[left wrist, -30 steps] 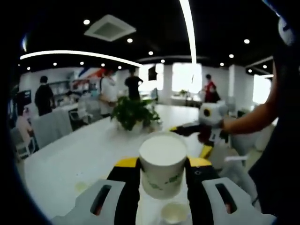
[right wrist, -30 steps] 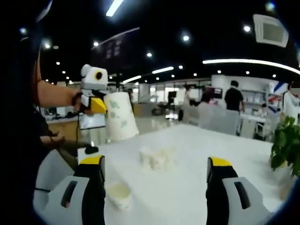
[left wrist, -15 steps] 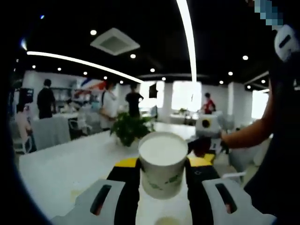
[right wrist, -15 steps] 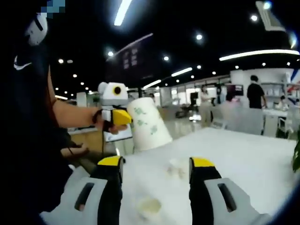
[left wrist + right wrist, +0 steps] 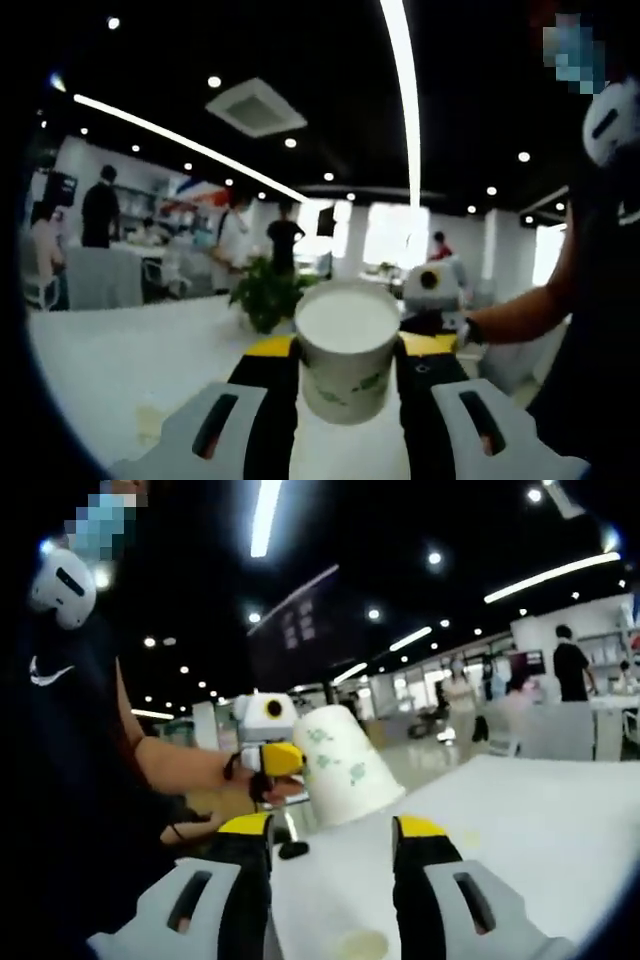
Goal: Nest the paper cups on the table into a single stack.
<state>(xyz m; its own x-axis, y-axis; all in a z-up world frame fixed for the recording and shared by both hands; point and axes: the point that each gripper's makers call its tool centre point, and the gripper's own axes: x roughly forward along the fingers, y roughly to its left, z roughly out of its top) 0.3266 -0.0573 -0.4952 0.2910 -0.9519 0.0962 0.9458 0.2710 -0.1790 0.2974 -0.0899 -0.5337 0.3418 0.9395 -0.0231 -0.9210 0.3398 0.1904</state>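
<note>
I see the white bench (image 5: 560, 810) running away under both cameras, with a potted plant (image 5: 265, 300) on it well beyond my left hand. In the left gripper view, my left gripper (image 5: 345, 375) has its fingers (image 5: 268, 350) clamped on the sides of a paper cup (image 5: 346, 350), mouth toward the camera, its long axis running roughly along the fingers. In the right gripper view that same cup (image 5: 345, 763) hangs above the bench, tilted, just past the tips of my right gripper (image 5: 330, 830), whose fingers (image 5: 245, 825) stand apart with nothing between them. So the cup lies straight ahead of the right fingers, and the left hand has it.

Against half a second ago, the two grippers have closed on each other: the right gripper (image 5: 432, 285) sits larger behind the cup's rim. The right fingers stand about as wide as then. A faint round shape (image 5: 362, 944) low between them may be another cup on the bench; I cannot tell.
</note>
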